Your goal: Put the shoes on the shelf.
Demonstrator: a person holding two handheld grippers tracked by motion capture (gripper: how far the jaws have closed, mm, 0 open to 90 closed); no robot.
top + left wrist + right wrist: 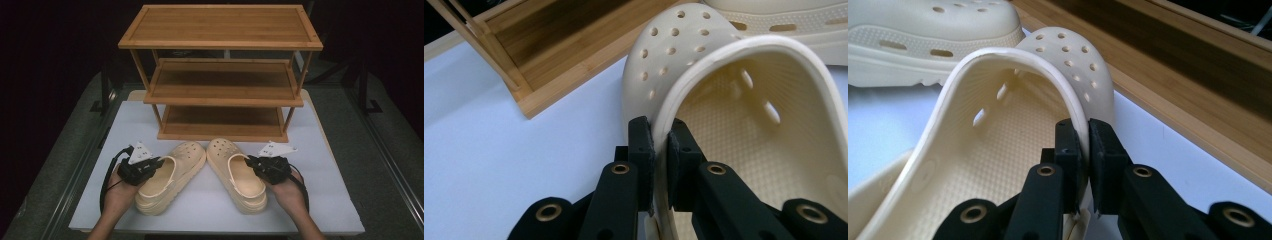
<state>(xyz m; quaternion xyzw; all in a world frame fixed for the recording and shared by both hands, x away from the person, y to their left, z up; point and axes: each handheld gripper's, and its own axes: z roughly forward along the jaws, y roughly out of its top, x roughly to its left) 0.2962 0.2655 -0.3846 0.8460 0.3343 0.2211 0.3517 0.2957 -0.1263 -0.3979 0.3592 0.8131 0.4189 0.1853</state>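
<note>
Left gripper [659, 150] clamped on left clog's [167, 177] outer rim, right gripper [1085, 145] clamped on right clog's [235, 172] outer rim, wooden rack [222, 75] behind

A white table top [320, 165] carries a 3-tier wooden shoe rack [221, 75] at its far side. In front of the rack, 2 cream clogs lie on the white surface, the left clog [172, 175] and the right clog [235, 172], toes converging toward the rack.

Matt cream foam clogs [172, 175] — smooth, perforated — before a satin-finished bamboo-wood rack [222, 75].
</note>
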